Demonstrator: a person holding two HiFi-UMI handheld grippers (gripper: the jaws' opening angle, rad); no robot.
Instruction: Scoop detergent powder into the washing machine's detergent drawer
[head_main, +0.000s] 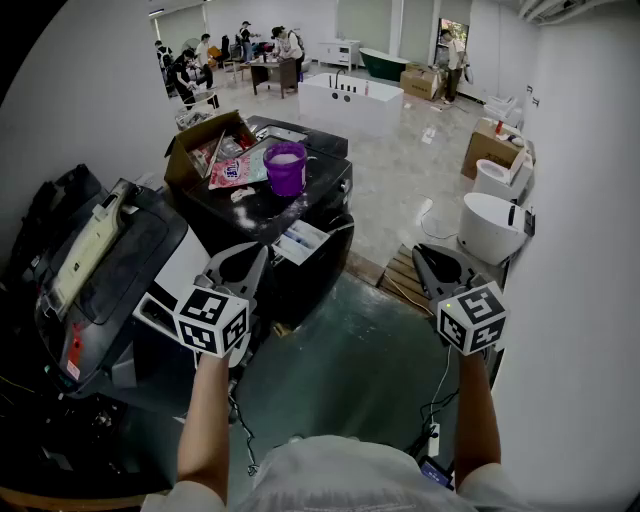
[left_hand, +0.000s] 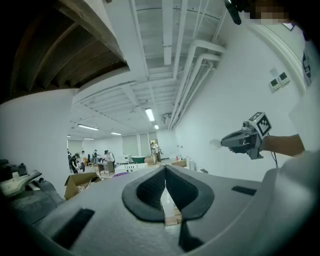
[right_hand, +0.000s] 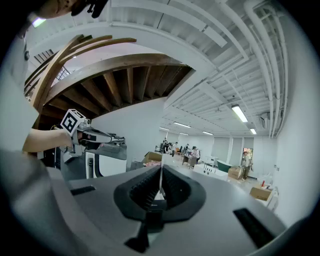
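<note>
A black washing machine (head_main: 330, 190) stands ahead of me, and its white detergent drawer (head_main: 300, 241) is pulled out at the front. On its top sits a purple cup (head_main: 286, 167) with pale contents. My left gripper (head_main: 258, 256) is held up in the air just in front of the drawer, jaws shut and empty. My right gripper (head_main: 422, 254) hovers to the right over the floor, also shut with nothing in it. The left gripper view shows its own closed tips (left_hand: 165, 168) and the right gripper (left_hand: 226, 142) across from it. In the right gripper view its tips (right_hand: 161, 169) meet.
An open cardboard box (head_main: 190, 150) with packets lies on the machine's back left. Another dark appliance (head_main: 110, 260) fills the left side. White toilets (head_main: 492, 225), a wooden pallet (head_main: 402, 280) and boxes stand at the right. People work far back in the hall.
</note>
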